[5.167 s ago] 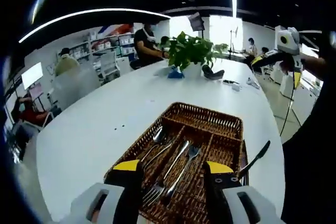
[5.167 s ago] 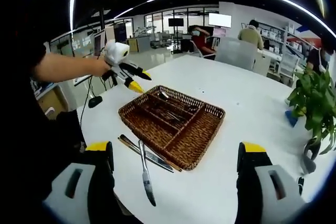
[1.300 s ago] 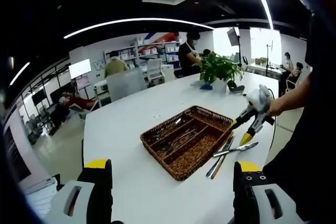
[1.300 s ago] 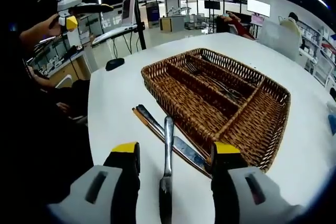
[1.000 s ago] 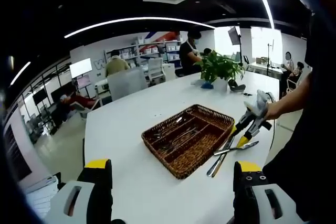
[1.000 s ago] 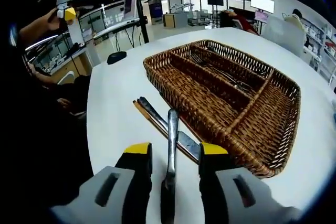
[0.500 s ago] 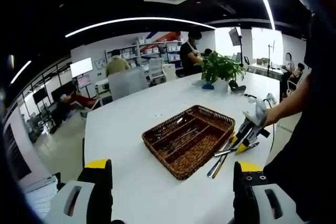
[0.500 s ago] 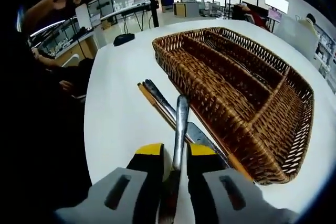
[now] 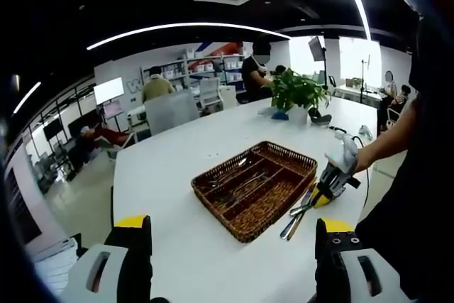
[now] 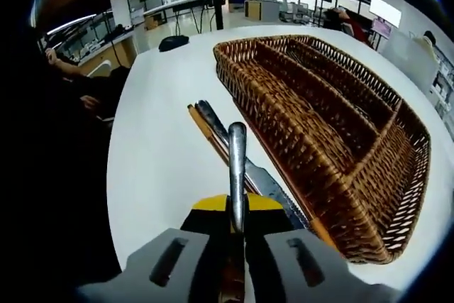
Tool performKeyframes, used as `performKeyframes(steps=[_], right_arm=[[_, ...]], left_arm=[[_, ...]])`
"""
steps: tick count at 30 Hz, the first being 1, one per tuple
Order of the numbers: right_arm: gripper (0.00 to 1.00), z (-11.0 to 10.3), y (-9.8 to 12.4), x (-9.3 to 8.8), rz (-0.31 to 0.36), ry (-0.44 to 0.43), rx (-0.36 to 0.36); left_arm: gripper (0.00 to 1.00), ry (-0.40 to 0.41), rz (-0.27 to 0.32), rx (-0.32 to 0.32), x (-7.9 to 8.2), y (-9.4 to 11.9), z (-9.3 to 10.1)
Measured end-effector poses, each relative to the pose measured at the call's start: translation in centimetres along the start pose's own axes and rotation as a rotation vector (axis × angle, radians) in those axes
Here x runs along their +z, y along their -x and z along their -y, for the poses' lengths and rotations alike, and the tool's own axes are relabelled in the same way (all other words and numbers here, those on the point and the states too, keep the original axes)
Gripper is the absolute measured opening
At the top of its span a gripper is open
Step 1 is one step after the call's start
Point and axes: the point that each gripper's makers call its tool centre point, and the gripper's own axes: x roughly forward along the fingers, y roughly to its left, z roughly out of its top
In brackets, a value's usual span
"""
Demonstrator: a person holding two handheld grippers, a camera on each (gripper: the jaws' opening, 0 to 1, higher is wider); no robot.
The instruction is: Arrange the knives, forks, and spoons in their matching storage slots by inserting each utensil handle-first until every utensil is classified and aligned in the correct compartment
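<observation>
- two grippers in play: right gripper has its yellow-tipped jaws closed tight on a knife, which sticks out forward from between them, its rounded end toward the camera's far side
- two more knives lie flat on the white table, side by side, just beside the near long wall of the wicker tray; the held knife sits above them and crosses over them in the right gripper view
- tray has long compartments split by woven dividers; forks and spoons lie in the middle slots, seen in the left gripper view; which slot holds which, can't tell
- left gripper hangs high and well back from the tray, jaws spread wide, nothing between them
- left gripper view also shows the right gripper low at the tray's right edge, in a person's hand, touching down by the knives
- potted plant stands at the far end of the table
- people sit at desks in the background
</observation>
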Motion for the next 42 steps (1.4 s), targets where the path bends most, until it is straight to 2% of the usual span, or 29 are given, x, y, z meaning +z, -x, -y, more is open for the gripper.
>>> performKeyframes(steps=[11,18,25,32,37,42], right_arm=[[0.02,-1.0,0.6,-0.4,-0.049,0.062,0.030],[0.02,-1.3,2.3,0.8,-0.074,0.126,0.040],[0.02,-1.0,4.4,3.2,-0.071,0.173,0.031],[0.01,-1.1,7.3,6.1,-0.084,0.223,0.033],[0.01,-0.7,9.1,8.3,-0.066,0.253,0.018],[0.01,-0.3,11.5,11.0,-0.070,0.323,-0.003]], left_arm=[[1.00,-0.008,-0.001,-0.010,0.5,-0.1,0.2],[1.00,-0.016,0.001,-0.027,0.9,-0.8,0.5],[1.00,-0.024,0.022,-0.037,1.8,-1.2,0.6],[1.00,-0.029,0.025,-0.050,1.9,-1.5,0.9],[1.00,-0.029,0.010,-0.107,1.7,-1.7,2.2],[1.00,-0.029,0.019,-0.121,2.0,-1.9,2.4]])
